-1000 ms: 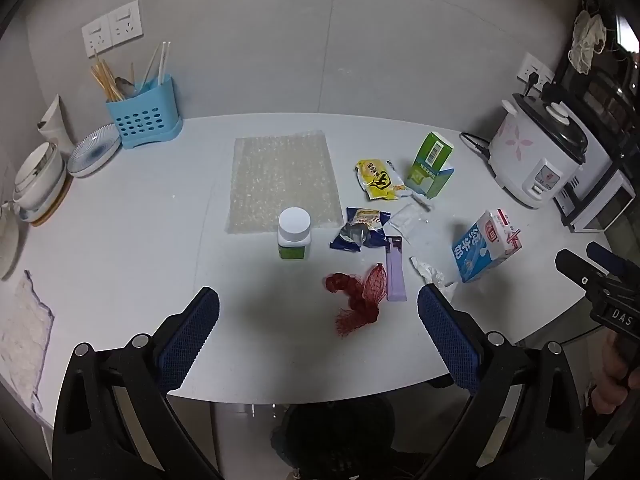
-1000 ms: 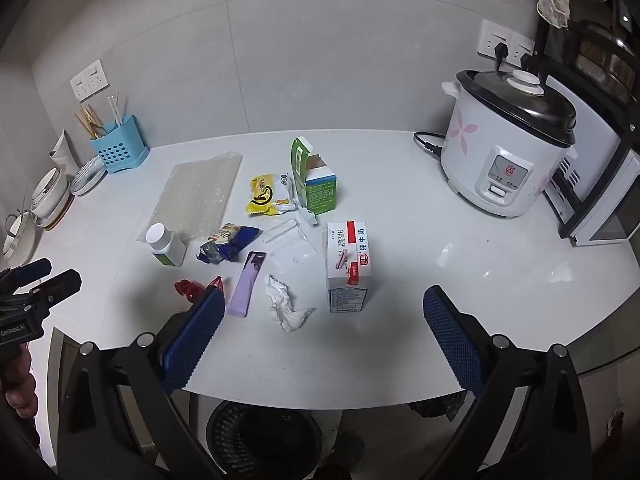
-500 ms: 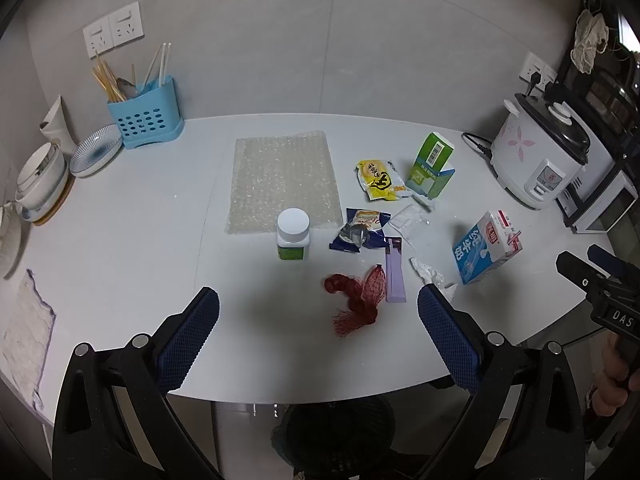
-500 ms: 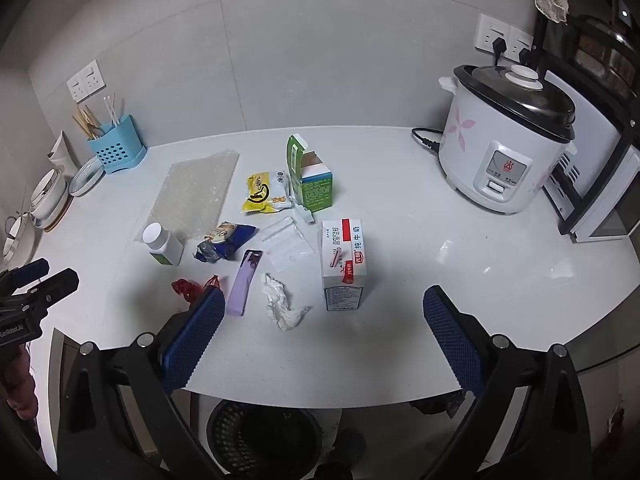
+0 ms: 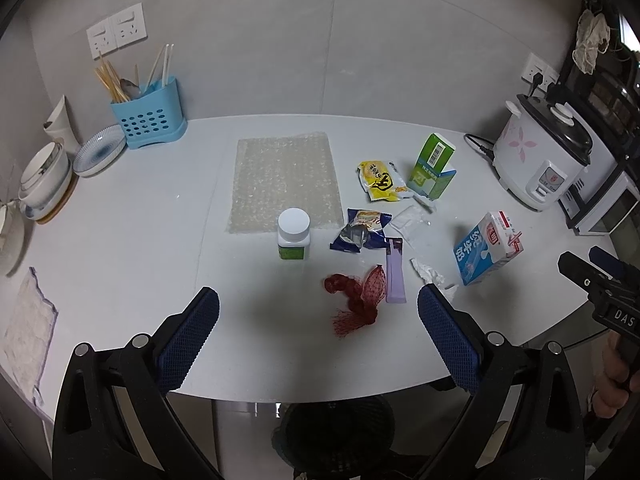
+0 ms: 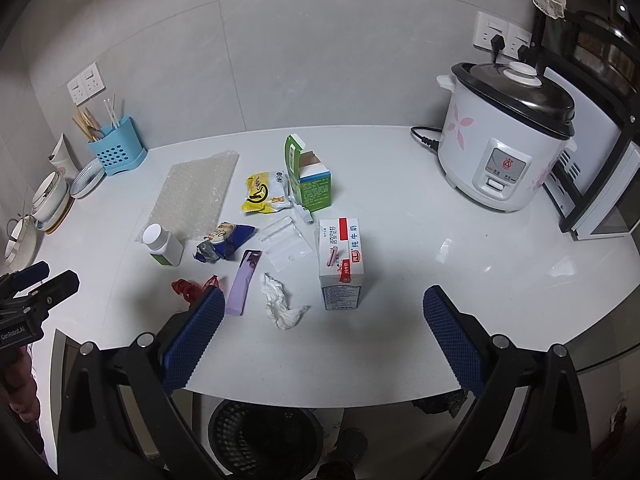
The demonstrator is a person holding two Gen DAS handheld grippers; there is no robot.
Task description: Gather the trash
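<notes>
Trash lies mid-counter: a red mesh net (image 5: 356,296), a purple wrapper (image 5: 394,276), a crumpled tissue (image 6: 280,304), a blue snack wrapper (image 5: 362,234), a yellow snack bag (image 6: 262,198), a clear plastic bag (image 6: 286,242), a milk carton (image 6: 340,262), a green box (image 6: 310,180), a white pill bottle (image 5: 294,234) and a bubble wrap sheet (image 5: 284,180). A black waste basket (image 6: 264,436) stands on the floor below the counter edge. My left gripper (image 5: 318,336) is open and empty above the front edge. My right gripper (image 6: 320,336) is open and empty near the carton.
A rice cooker (image 6: 508,140) stands at the right with its cord plugged in. A blue utensil holder (image 5: 148,118), a plate (image 5: 100,150) and bowls (image 5: 44,180) sit at the back left. A cloth (image 5: 24,332) lies at the left edge.
Both grippers have shifted slightly, so the counter items sit a little differently in view. Nothing on the counter has moved and both grippers stay open.
</notes>
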